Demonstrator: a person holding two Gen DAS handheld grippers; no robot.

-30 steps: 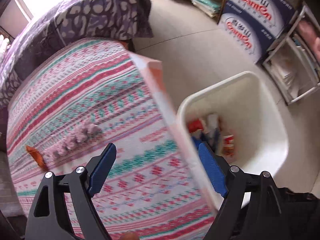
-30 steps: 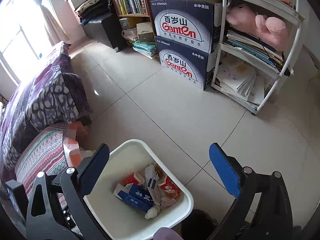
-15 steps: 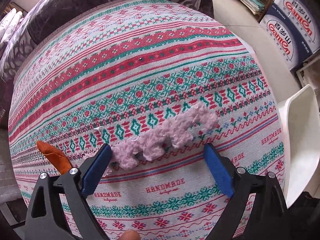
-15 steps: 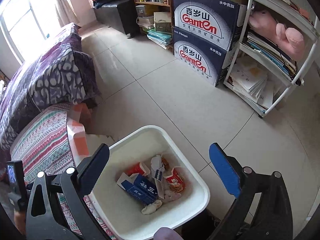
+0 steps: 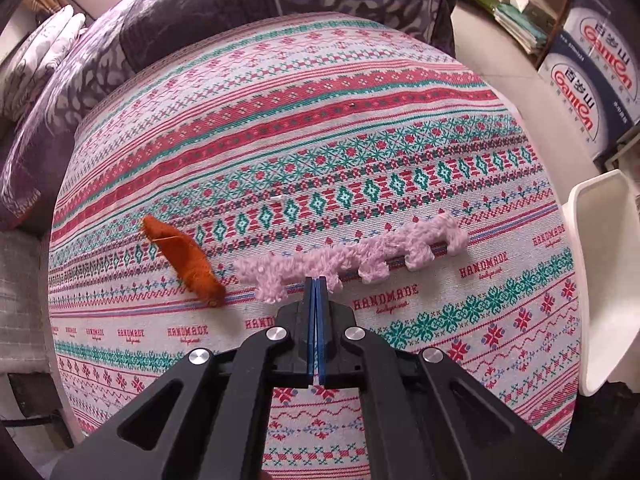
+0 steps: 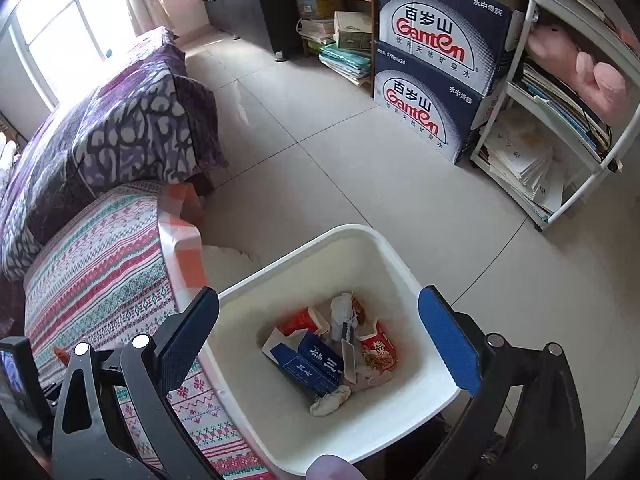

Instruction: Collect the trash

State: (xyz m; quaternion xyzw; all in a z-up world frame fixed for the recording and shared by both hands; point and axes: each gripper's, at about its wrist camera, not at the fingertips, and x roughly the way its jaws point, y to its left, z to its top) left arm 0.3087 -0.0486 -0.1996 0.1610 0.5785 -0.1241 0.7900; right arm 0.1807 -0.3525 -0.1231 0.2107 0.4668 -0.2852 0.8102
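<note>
A fluffy pink strip (image 5: pixel 356 254) lies across the patterned tablecloth (image 5: pixel 280 128). My left gripper (image 5: pixel 315 282) has its jaws pressed together, and its tips meet the strip's near edge. Whether it grips the strip I cannot tell. An orange peel-like scrap (image 5: pixel 184 258) lies to the strip's left. My right gripper (image 6: pixel 320 320) is open and empty above the white trash bin (image 6: pixel 400 264), which holds a blue carton (image 6: pixel 308 364), red wrappers and crumpled tissue. The bin's rim also shows in the left wrist view (image 5: pixel 600 280) at the table's right edge.
A purple patterned sofa (image 6: pixel 120 128) stands behind the table. Stacked Ganten water boxes (image 6: pixel 432 80), a bookshelf and a white rack (image 6: pixel 560 140) with papers and a pink plush toy line the far wall. Tiled floor lies between them and the bin.
My left gripper swung from the bin over the table, came down to the pink strip and closed its jaws. My right gripper stayed open over the bin, shifting slightly.
</note>
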